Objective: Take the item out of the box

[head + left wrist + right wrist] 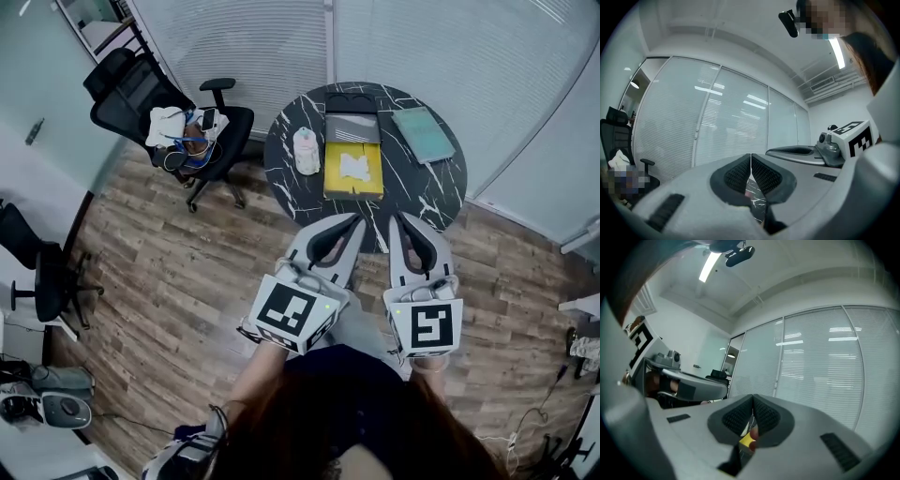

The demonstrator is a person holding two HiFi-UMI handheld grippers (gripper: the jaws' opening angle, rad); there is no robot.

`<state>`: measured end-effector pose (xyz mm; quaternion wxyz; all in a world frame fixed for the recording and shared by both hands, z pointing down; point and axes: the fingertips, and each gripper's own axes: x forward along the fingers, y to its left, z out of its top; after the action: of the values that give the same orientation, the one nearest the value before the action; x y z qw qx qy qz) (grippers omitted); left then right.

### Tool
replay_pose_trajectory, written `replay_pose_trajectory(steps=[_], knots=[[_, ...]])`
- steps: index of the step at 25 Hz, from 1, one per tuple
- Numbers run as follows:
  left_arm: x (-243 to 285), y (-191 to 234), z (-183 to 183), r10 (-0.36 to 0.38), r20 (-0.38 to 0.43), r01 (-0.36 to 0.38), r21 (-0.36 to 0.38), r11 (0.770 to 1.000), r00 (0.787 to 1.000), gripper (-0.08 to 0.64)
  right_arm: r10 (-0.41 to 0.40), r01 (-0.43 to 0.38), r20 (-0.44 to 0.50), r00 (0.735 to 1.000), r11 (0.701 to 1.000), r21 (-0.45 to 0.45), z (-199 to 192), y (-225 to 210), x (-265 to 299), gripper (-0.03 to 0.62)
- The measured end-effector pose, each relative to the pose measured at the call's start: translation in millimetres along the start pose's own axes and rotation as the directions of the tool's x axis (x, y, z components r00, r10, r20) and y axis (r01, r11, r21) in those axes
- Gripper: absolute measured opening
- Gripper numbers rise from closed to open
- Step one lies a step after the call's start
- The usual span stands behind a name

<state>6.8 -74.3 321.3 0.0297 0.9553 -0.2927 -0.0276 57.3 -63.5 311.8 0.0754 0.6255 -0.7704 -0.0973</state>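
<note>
An open yellow box lies in the middle of the round black marble table, its grey lid folded back. Inside it rests a crumpled white item. My left gripper and right gripper hover side by side over the table's near edge, short of the box. Both are shut with nothing between the pads. The left gripper view shows its jaws pressed together against the window blinds. In the right gripper view the shut gripper has a sliver of the yellow box below it.
A white packet stands left of the box and a teal notebook lies to its right. A black tray sits behind the lid. An office chair piled with things stands left of the table.
</note>
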Motion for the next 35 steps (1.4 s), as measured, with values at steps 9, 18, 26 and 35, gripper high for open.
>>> replay_pose_trajectory(steps=[9, 18, 26, 35], knots=[[38, 20, -1, -0.004, -0.022, 0.004, 0.012, 1.000, 1.000, 0.026, 0.029, -0.029, 0.003, 1.000, 0.999, 0.032, -7, -25, 33, 0.025], [69, 47, 1, 0.019, -0.023, -0.019, 0.017, 1.000, 1.000, 0.026, 0.041, -0.041, -0.027, 0.999, 0.999, 0.011, -21, -47, 71, 0.025], [91, 74, -1, 0.050, -0.027, -0.050, 0.019, 0.999, 0.998, 0.026, 0.091, -0.092, -0.087, 0.992, 0.996, -0.006, -39, -54, 109, 0.025], [109, 101, -4, 0.103, -0.041, -0.102, 0.020, 0.995, 0.994, 0.026, 0.162, -0.161, -0.124, 0.979, 0.987, 0.021, -65, -58, 146, 0.025]])
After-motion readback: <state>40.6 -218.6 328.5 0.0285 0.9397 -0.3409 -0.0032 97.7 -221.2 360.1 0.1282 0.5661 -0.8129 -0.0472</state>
